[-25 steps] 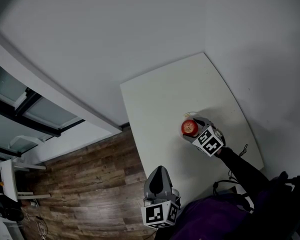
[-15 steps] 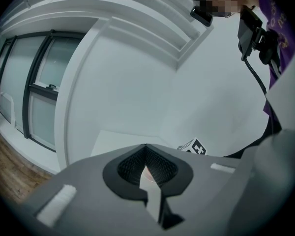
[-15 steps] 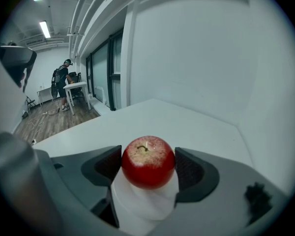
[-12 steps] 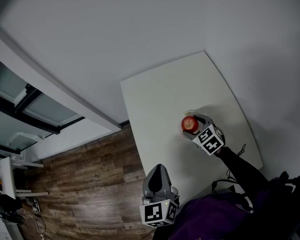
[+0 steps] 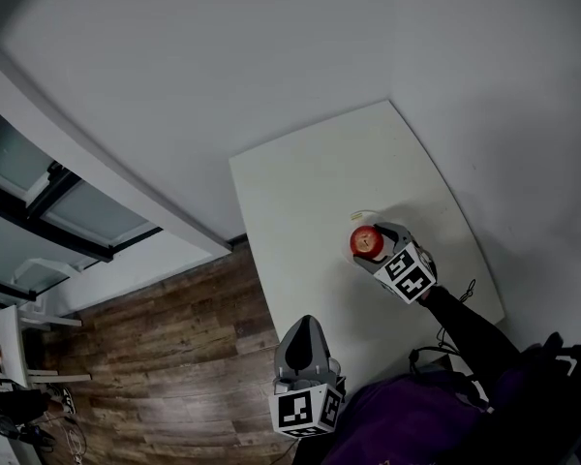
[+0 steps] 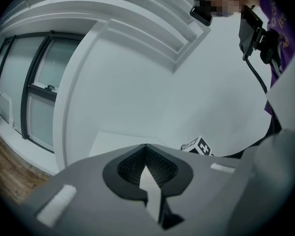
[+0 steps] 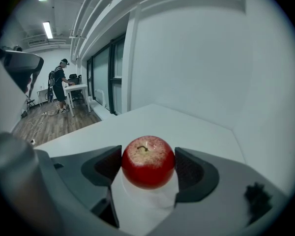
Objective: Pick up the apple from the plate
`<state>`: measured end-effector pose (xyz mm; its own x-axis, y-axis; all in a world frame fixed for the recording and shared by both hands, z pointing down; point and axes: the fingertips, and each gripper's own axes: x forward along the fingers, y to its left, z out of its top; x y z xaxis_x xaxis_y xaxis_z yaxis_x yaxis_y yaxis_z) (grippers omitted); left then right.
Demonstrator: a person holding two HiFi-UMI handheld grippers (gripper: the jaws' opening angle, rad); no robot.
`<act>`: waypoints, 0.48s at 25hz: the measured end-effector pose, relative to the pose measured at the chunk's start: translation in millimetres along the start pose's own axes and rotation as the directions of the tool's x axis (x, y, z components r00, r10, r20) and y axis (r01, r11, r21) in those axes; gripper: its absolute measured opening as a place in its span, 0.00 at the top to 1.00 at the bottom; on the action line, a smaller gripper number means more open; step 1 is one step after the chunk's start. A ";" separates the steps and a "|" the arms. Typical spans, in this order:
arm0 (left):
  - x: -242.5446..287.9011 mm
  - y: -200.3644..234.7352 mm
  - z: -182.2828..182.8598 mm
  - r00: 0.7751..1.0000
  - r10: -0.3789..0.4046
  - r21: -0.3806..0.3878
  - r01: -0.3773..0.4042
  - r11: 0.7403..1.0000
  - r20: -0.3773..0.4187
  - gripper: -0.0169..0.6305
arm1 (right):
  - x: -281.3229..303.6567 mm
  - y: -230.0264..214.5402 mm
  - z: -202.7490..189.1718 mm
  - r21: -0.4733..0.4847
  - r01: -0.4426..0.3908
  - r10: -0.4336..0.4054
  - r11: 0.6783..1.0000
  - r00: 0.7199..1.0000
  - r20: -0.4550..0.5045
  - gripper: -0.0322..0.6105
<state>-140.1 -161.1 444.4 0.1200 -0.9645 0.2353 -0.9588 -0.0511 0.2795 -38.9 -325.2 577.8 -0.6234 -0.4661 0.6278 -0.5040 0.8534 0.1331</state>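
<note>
- Apple [image 7: 148,161]: round, glossy red; pale yellow speckled patch round the stem hollow; short dark stem, pointing up.
- Position: between the pads of the right gripper [image 7: 147,167], directly over a small white plate [image 7: 146,199] on the white table [image 7: 187,127]; contact with the plate not discernible.
- Right gripper: jaws clamped on the apple, one pad against each side.
- Left gripper [image 6: 146,149]: jaws pressed together, empty; held off the table's near edge, above the wood floor [image 5: 174,356].
- Markings: black-and-white square patterns on each marker cube [image 5: 405,273].
</note>
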 end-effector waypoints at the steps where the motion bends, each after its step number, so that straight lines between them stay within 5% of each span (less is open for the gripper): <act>1: 0.1 -0.3 -0.7 1.000 -0.002 0.001 0.002 1.000 -0.001 0.97 | -1.0 0.3 -0.7 -0.001 0.000 0.000 1.000 1.000 0.002 0.42; 12: -3.5 -9.7 -8.4 1.000 -0.031 0.006 0.031 1.000 -0.004 0.97 | -21.4 1.1 -18.0 0.022 0.037 -0.037 0.999 0.999 0.004 0.42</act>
<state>-129.0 -155.1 448.7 0.1506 -0.9613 0.2307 -0.9563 -0.0825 0.2806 -15.4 -310.0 578.3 -0.6064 -0.4984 0.6195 -0.5396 0.8303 0.1398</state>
